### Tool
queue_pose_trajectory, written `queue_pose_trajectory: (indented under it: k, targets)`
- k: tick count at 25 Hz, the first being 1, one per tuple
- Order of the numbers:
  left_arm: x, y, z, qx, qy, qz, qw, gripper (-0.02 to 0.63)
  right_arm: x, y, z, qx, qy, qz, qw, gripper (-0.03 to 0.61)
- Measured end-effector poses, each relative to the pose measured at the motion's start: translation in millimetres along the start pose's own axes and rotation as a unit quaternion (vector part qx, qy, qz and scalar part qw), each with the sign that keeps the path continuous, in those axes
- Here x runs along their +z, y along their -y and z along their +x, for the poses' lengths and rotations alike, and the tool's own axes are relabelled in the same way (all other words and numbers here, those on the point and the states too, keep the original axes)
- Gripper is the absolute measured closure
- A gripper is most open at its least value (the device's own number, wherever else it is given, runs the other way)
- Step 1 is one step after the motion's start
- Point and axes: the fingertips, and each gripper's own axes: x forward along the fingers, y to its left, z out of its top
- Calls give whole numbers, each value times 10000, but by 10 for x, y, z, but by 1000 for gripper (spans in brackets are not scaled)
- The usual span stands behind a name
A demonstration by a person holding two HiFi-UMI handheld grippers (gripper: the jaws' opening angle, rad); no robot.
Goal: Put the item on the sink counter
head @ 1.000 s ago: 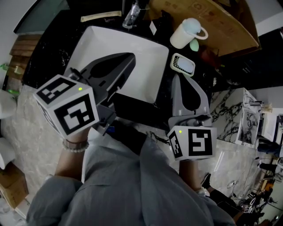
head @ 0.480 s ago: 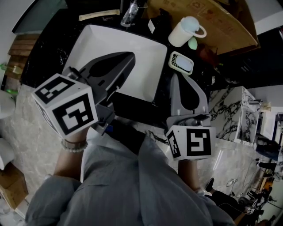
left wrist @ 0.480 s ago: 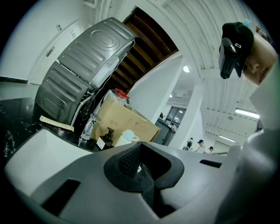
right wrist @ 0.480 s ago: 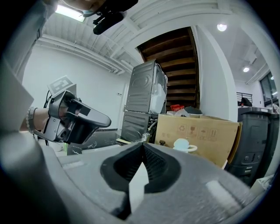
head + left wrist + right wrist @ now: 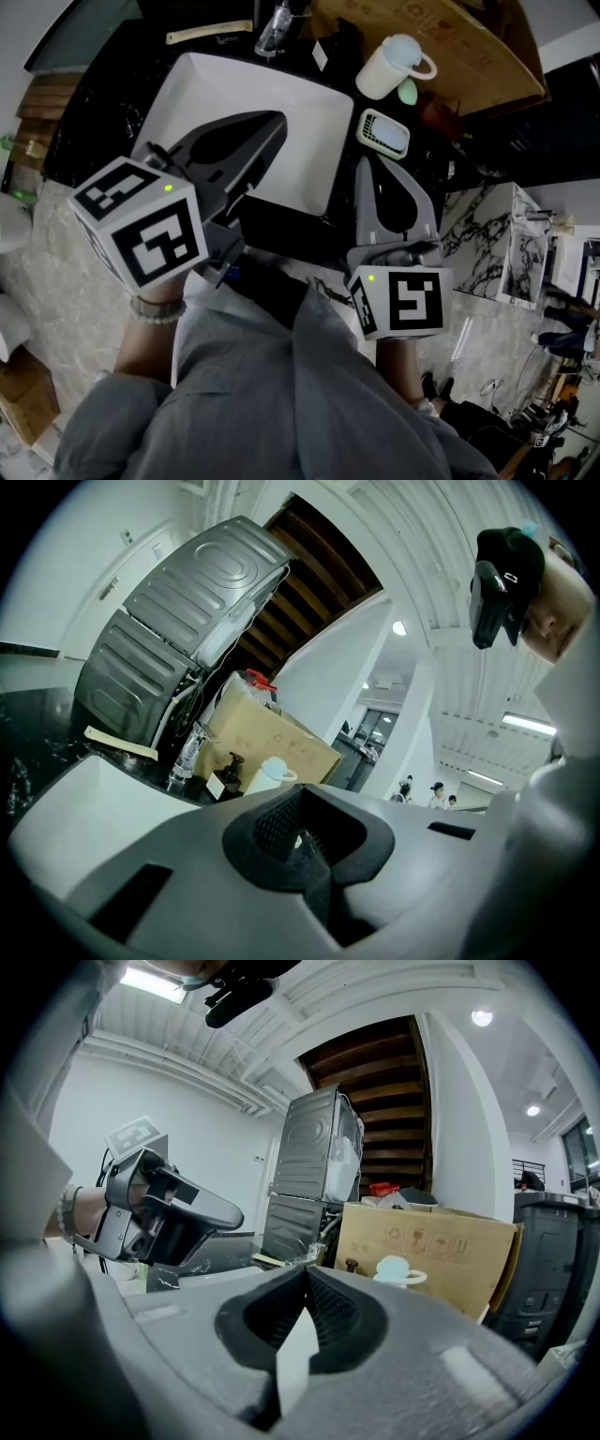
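Here's the left gripper (image 5: 272,124), left of centre in the head view, jaws pressed flat together with nothing between them. It points toward the upper right and its tip hangs over the white sink (image 5: 314,103). Behind it sits its marker cube (image 5: 141,225), and below that a wrist with a bead bracelet (image 5: 157,311) comes out of a grey sleeve (image 5: 122,431), forearm running up from the lower left.

Over to the right gripper (image 5: 367,165), right of centre. Its jaws are closed too, pad against pad, and it points nearly straight up the frame, just off the sink's right edge. Its own cube (image 5: 401,302) sits at the lower end, with the hand tucked out of sight beneath it. In the right gripper view a pale wedge shows low in the seam between the jaws. I can't tell whether that is a jaw face catching light or something thin.

Both grippers sit close to level, side by side and well apart, held out in front of the body.

Beyond the right tip, just past it, a small white soap dish (image 5: 386,135) lies on the black counter (image 5: 112,112). Further toward the top right stands a pale mug (image 5: 392,67) with a lid, against a cardboard box (image 5: 455,47). A clear bottle (image 5: 275,31) stands at the top edge behind the sink. Which of these is the item I can't say, but everything I can make out is already on the counter.
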Motion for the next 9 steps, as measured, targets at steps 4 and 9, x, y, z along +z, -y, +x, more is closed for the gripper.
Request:
queue_pose_trajectory:
  k: [4,9]
  targets:
    - [3,-2,-6,-2,11,-4,10000,609,-17,-26,6,32,-37,-26,10000,581]
    - [9,0,-10,-11,10,-7,10000,609,-50,-30,17,36,-74,-95,9999,581]
